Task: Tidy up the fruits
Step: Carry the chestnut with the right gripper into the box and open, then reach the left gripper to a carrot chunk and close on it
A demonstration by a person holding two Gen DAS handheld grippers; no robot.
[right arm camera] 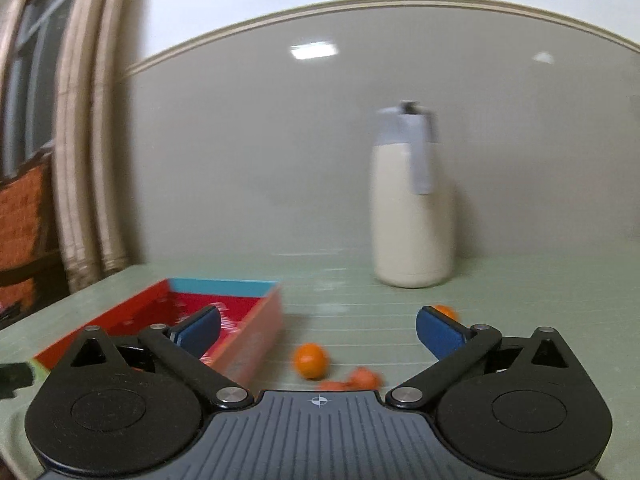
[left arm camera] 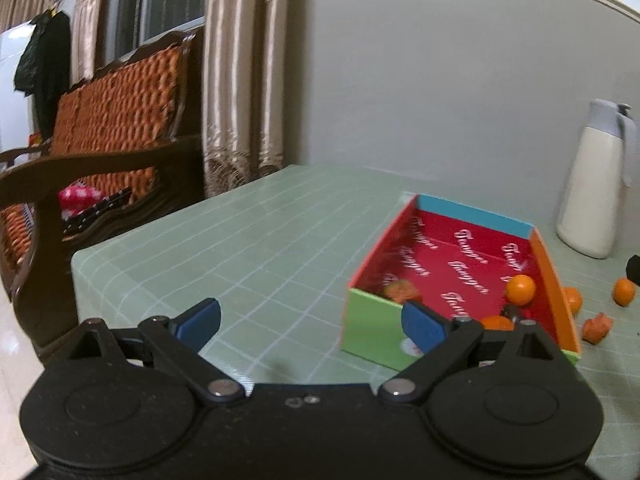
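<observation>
From my left wrist view, the left gripper [left arm camera: 312,320] hangs with its jaws wide apart and nothing between them, low in the frame. At lower right sits one box [left arm camera: 374,330] with a red inside; I count two oranges in it [left arm camera: 520,289] [left arm camera: 496,323] plus one peel piece [left arm camera: 400,290] (blurred). Right of the box on the table [left arm camera: 240,248] lie two more oranges [left arm camera: 573,300] [left arm camera: 624,291] and one peel scrap [left arm camera: 597,327]. One white jug [left arm camera: 592,184] stands at far right. My right gripper [right arm camera: 318,330] is spread wide, empty.
</observation>
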